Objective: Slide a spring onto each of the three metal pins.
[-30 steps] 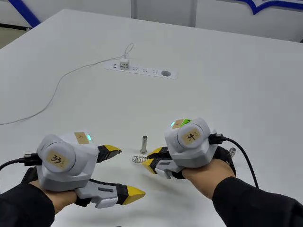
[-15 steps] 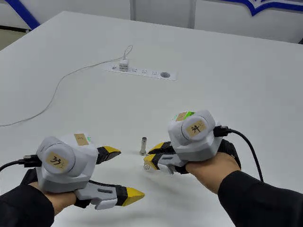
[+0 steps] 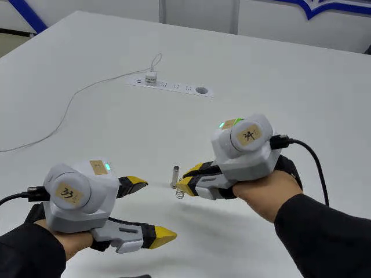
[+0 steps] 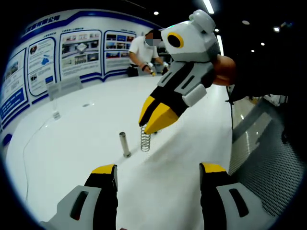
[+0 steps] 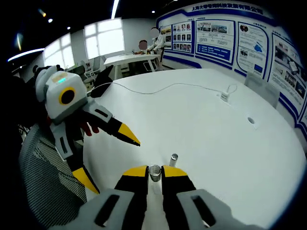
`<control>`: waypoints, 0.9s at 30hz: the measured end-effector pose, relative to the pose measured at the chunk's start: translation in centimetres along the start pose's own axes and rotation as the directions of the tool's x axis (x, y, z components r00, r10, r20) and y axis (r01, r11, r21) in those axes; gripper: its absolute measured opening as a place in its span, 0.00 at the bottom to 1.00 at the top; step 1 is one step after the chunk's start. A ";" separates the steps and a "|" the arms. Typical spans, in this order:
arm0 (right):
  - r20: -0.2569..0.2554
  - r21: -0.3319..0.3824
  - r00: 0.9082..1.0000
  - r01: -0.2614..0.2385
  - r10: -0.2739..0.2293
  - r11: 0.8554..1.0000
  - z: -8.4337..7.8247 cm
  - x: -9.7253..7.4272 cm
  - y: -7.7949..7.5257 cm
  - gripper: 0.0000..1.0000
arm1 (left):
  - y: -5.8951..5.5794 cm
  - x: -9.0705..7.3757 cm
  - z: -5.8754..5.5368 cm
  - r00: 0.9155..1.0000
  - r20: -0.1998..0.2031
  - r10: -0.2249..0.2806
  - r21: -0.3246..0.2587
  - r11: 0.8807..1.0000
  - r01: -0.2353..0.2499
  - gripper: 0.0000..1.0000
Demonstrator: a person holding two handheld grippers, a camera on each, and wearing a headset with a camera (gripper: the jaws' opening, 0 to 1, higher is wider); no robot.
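1. Presently the spring [image 4: 145, 139] hangs upright just beside the pin [image 4: 124, 144]. In the head view it sits at the pin's right. Whether its lower end touches the bench [image 3: 278, 87] cannot be told.
2. The pin stands upright on the bench and is bare, with no coil on it.
3. The right tool [image 3: 184, 184] is clenched on the spring's upper end. In the right gripper view the coil's open end sits pinched between the two yellow tips, with the pin's top just beyond it.
4. The left tool [image 3: 152, 209] is released, its jaws wide apart and holding nothing. It hovers low over the bench to the left of the pin and apart from it, pointing toward the work.
5. Judgement on the step in hand: the spring is being presented to the pin. The coil lies alongside the pin, not above it, so threading has not begun and no pin is finished here.
6. Judgement on the next move: lift the spring until its lower end clears the pin's top, then centre the coil over the pin. Keep the axis vertical, lower it, and only then loosen the grip. A sideways nudge could tip the pin, and the idle left tool is placed to steady it.
7. A power strip [image 3: 174, 88] with its cable [image 3: 69, 107] lies at the far side of the bench, well apart from the work.
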State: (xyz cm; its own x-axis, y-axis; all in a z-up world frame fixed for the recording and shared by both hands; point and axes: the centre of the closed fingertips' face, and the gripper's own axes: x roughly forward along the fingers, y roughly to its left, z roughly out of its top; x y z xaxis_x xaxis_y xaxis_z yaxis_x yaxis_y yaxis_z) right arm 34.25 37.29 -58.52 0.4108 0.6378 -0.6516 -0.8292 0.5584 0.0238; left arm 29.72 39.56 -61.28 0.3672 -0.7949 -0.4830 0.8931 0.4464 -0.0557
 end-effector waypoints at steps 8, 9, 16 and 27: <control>0.016 -0.018 1.000 0.015 -0.015 1.000 2.0 -0.9 -0.9 0.12 | 0.0 0.0 0.1 1.000 0.006 0.002 0.001 1.000 -0.002 0.71; 0.017 -0.021 1.000 0.017 -0.017 1.000 2.1 -0.9 -1.0 0.12 | 0.0 0.0 0.1 1.000 0.006 0.001 0.001 1.000 -0.001 0.71; 0.023 -0.038 0.999 0.030 -0.029 0.999 3.5 -0.8 -1.8 0.12 | 0.1 -0.1 0.2 1.000 0.011 0.006 0.000 1.000 -0.006 0.71; 0.008 -0.029 0.999 0.033 -0.033 0.999 3.5 0.5 -2.6 0.12 | 0.1 -0.1 0.3 1.000 0.011 0.007 -0.002 1.000 -0.007 0.71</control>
State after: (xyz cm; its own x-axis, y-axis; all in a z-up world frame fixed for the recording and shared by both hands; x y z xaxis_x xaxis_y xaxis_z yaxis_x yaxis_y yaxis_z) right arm 37.93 37.98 -56.28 0.4407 0.6233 -0.6459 -0.8259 0.5634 -0.0199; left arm 29.86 39.59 -61.02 0.3767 -0.7961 -0.4736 0.8899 0.4530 -0.0537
